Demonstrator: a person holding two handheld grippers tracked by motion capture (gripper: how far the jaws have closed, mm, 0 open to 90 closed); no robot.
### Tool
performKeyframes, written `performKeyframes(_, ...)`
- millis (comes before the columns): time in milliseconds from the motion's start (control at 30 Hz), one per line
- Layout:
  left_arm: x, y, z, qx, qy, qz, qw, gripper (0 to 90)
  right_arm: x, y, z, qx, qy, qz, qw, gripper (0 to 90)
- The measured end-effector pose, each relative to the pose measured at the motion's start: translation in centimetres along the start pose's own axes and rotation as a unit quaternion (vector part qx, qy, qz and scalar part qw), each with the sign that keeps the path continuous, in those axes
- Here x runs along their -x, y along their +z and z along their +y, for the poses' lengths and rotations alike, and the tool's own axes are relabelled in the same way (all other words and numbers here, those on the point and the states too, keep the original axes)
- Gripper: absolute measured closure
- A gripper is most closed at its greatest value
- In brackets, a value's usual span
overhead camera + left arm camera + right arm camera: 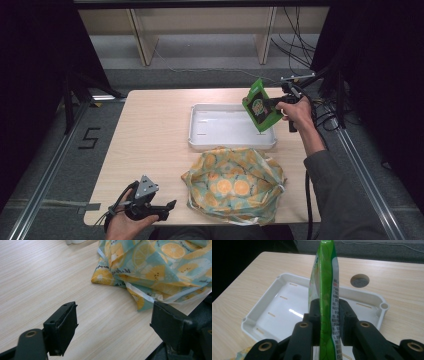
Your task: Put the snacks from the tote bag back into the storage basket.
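1. Right gripper view: right gripper (325, 312) is clenching an upright green packet (325, 277) above the white tray (259, 315).
2. Packet risks slipping, being pinched only at its lower edge.
3. Left gripper (113, 325) is idling released beside the citrus-print bag (155, 267).

A tray (200, 140) lies behind the cloth bag (235, 185); a pouch (261, 106) hangs above the tray's right end.

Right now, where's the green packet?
High view: the green packet is held in the right gripper, above the white tray's right end.
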State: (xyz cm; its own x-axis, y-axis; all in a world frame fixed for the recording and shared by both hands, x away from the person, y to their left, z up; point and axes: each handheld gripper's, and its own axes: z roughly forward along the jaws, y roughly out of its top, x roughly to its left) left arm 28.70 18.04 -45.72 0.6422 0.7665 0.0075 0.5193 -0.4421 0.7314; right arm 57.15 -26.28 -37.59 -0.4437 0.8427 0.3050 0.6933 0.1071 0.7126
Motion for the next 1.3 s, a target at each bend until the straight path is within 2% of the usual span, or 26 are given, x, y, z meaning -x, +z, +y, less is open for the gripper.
performKeyframes(67, 0.2, 0.2, -0.1, -0.001, -0.013, -0.001, 0.9999, 20.3, 0.0, 0.6, 0.1, -0.001, 0.026, -0.005, 0.9997, 76.5)
performKeyframes(133, 0.2, 0.1, -0.1, 0.000, -0.014, -0.001, 0.9999, 20.3, 0.3, 1.0, 0.1, 0.004, 0.018, -0.004, 0.9998, 76.4)
performKeyframes(200, 0.3, 0.2, -0.1, 0.007, -0.018, -0.004, 0.9998, 20.3, 0.2, 1.5, 0.2, -0.007, 0.054, -0.006, 0.9985, 76.4)
performKeyframes(267, 0.3, 0.2, -0.1, 0.007, -0.018, -0.003, 0.9998, 20.3, 0.6, 1.8, 0.2, 0.002, 0.033, -0.013, 0.9994, 76.4)
performKeyframes(300, 0.2, 0.0, -0.1, -0.003, -0.006, 0.000, 1.0000, 20.2, 1.0, 2.2, 0.3, 0.008, 0.017, -0.020, 0.9996, 76.4)
performKeyframes(400, 0.1, 0.0, -0.1, -0.008, 0.008, -0.001, 0.9999, 20.2, 0.9, 2.4, 0.4, 0.000, 0.040, -0.020, 0.9990, 76.4)
performKeyframes(433, 0.3, 0.2, -0.2, 0.005, -0.008, -0.003, 1.0000, 20.2, 0.8, 2.6, 0.4, 0.000, 0.048, -0.019, 0.9987, 76.4)
performKeyframes(467, 0.0, 0.1, -0.1, -0.005, 0.013, -0.001, 0.9999, 20.3, 0.9, 2.6, 0.5, -0.006, 0.044, -0.026, 0.9987, 76.4)
performKeyframes(500, 0.3, 0.2, -0.1, -0.006, -0.006, -0.001, 1.0000, 20.3, 1.2, 3.1, 0.4, 0.003, 0.026, -0.034, 0.9991, 76.4)
performKeyframes(533, 0.2, 0.1, -0.1, -0.004, 0.004, -0.002, 1.0000, 20.2, 1.3, 3.3, 0.4, 0.006, 0.034, -0.025, 0.9991, 76.4)
performKeyframes(567, 0.2, 0.1, -0.1, -0.004, 0.004, -0.002, 1.0000, 20.3, 1.5, 3.6, 0.4, 0.021, 0.016, -0.033, 0.9991, 76.4)
performKeyframes(600, 0.2, 0.0, -0.1, -0.004, 0.006, -0.002, 1.0000, 20.3, 1.5, 3.6, 0.4, 0.021, 0.016, -0.033, 0.9991, 76.4)
performKeyframes(633, 0.2, 0.1, -0.1, -0.004, 0.006, -0.002, 1.0000, 20.3, 1.5, 3.5, 0.5, -0.001, 0.022, -0.037, 0.9991, 76.4)
performKeyframes(667, 0.3, 0.1, -0.1, -0.005, -0.007, -0.003, 1.0000, 20.3, 1.3, 3.7, 0.5, -0.005, 0.037, -0.036, 0.9987, 76.4)
performKeyframes(700, 0.4, 0.2, -0.2, 0.000, -0.013, -0.004, 0.9999, 20.2, 1.6, 4.0, 0.5, -0.002, 0.031, -0.032, 0.9990, 76.4)
performKeyframes(767, 0.2, 0.1, -0.1, -0.003, 0.007, -0.001, 1.0000, 20.3, 1.6, 4.4, 0.4, 0.001, 0.028, -0.038, 0.9989, 76.4)
performKeyframes(933, 0.4, 0.2, -0.1, 0.005, -0.001, -0.005, 1.0000, 20.2, 1.8, 4.7, 0.5, -0.004, 0.035, -0.042, 0.9985, 76.3)
performKeyframes(967, 0.4, 0.2, -0.1, 0.003, -0.001, -0.004, 1.0000, 20.2, 1.9, 5.1, 0.4, 0.013, 0.030, -0.037, 0.9988, 76.3)
performKeyframes(1000, 0.4, 0.2, -0.1, 0.004, 0.000, -0.005, 1.0000, 20.2, 1.8, 5.0, 0.4, -0.008, 0.041, -0.046, 0.9981, 76.3)
performKeyframes(1033, 0.2, 0.2, 0.0, -0.001, 0.016, -0.003, 0.9999, 20.2, 1.9, 5.3, 0.3, 0.005, 0.045, -0.038, 0.9983, 76.3)
performKeyframes(1067, 0.5, 0.1, -0.1, -0.005, -0.003, -0.007, 1.0000, 20.2, 1.6, 5.3, 0.3, -0.006, 0.066, -0.040, 0.9970, 76.2)
performKeyframes(1100, 0.5, 0.1, -0.1, -0.005, -0.003, -0.007, 1.0000, 20.2, 1.6, 5.3, 0.3, -0.006, 0.066, -0.040, 0.9970, 76.2)
performKeyframes(1133, 0.6, 0.2, -0.1, -0.004, -0.003, -0.007, 1.0000, 20.2, 2.0, 5.5, 0.2, 0.006, 0.042, -0.045, 0.9981, 76.2)
performKeyframes(1167, 0.5, 0.3, -0.1, 0.004, 0.001, -0.008, 1.0000, 20.2, 1.9, 5.6, 0.4, -0.008, 0.047, -0.050, 0.9976, 76.2)
performKeyframes(1267, 0.6, 0.3, -0.1, 0.004, 0.000, -0.009, 1.0000, 20.2, 2.2, 5.8, 0.3, -0.010, 0.036, -0.046, 0.9982, 76.1)
performKeyframes(1300, 0.5, 0.2, -0.1, 0.000, 0.004, -0.007, 1.0000, 20.2, 2.0, 5.9, 0.3, -0.009, 0.049, -0.049, 0.9976, 76.1)
